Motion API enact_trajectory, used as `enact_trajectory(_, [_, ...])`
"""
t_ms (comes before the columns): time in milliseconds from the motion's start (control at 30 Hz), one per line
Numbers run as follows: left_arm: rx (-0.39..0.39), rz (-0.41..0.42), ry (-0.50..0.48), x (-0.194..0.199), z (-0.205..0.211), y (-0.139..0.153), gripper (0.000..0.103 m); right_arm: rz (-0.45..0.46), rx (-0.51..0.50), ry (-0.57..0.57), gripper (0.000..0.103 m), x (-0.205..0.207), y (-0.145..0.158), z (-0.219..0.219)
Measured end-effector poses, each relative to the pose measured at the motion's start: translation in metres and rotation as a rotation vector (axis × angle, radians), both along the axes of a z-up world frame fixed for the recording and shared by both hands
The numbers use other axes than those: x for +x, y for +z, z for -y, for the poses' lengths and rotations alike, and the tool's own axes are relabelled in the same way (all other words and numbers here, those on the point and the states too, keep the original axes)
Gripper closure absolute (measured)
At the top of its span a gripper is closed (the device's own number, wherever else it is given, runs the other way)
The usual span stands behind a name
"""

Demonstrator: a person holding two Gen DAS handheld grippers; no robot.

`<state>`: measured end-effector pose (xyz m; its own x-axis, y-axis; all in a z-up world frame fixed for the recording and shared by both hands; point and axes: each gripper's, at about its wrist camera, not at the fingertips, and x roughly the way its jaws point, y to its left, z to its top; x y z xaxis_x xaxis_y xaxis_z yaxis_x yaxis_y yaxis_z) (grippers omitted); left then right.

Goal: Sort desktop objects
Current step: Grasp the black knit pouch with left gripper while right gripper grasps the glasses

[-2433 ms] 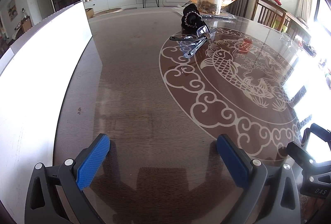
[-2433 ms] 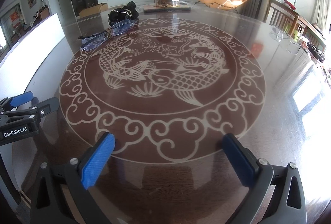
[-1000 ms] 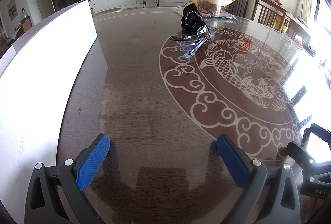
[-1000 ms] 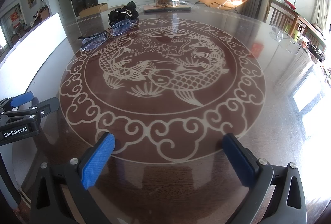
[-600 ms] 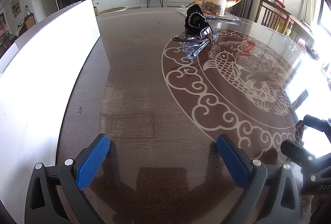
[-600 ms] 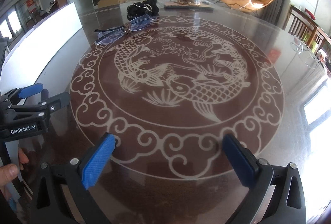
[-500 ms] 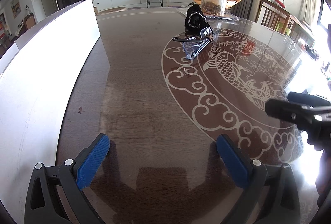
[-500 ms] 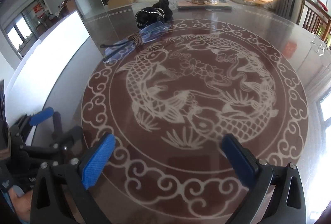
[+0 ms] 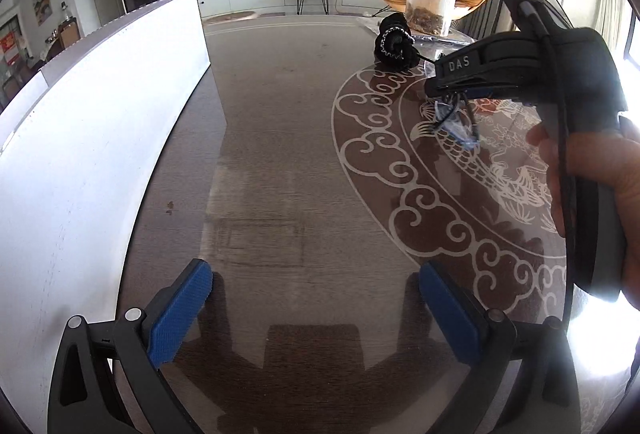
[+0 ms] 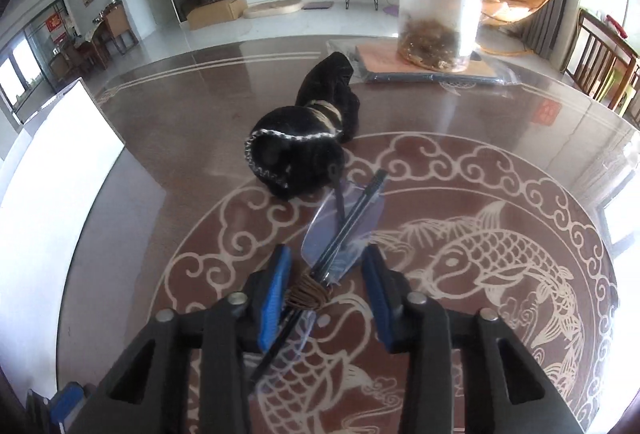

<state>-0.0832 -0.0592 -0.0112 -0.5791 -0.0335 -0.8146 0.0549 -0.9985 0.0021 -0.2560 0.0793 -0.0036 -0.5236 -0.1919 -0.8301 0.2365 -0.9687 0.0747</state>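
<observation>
Folded glasses with bluish lenses and black arms (image 10: 345, 230) lie on the dark round table (image 10: 500, 161), with a brown coiled band (image 10: 306, 292) around them. My right gripper (image 10: 326, 280) is open and straddles the glasses at the band, its blue pads (image 10: 276, 286) on either side. A black fabric pouch with white trim (image 10: 308, 149) lies just beyond. In the left wrist view the right gripper body hangs over the glasses (image 9: 456, 123), with the pouch (image 9: 394, 45) behind. My left gripper (image 9: 316, 308) is open and empty above bare table.
A clear jar with brown contents (image 10: 438, 13) stands on a flat book-like pad (image 10: 424, 69) at the table's far side. A large white panel (image 9: 80, 153) runs along the table's left edge. Chairs (image 10: 600, 61) stand at the right.
My right gripper has moved far forward across the table, narrowed, and now straddles the glasses. The left gripper has stayed nearly still and open.
</observation>
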Motion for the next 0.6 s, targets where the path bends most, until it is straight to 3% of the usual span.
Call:
enact_trajectory(133, [0.001, 0.001, 0.000, 0.000, 0.000, 0.000, 0.000, -0.011, 0.002, -0.007, 0.081, 0.029, 0.002, -0.046])
enact_trajectory(300, [0.017, 0.034, -0.006, -0.014, -0.003, 0.002, 0.000, -0.074, 0.101, 0.016, 0.081, 0.099, 0.001, -0.104])
enact_trajectory(400, [0.067, 0.074, -0.047, -0.058, -0.015, 0.004, 0.000, -0.083, 0.068, -0.019, 0.081, 0.129, -0.001, -0.132])
enact_trajectory(600, [0.149, 0.042, -0.111, -0.174, -0.045, 0.021, 0.000, -0.105, 0.041, -0.048, 0.081, 0.144, -0.002, -0.145])
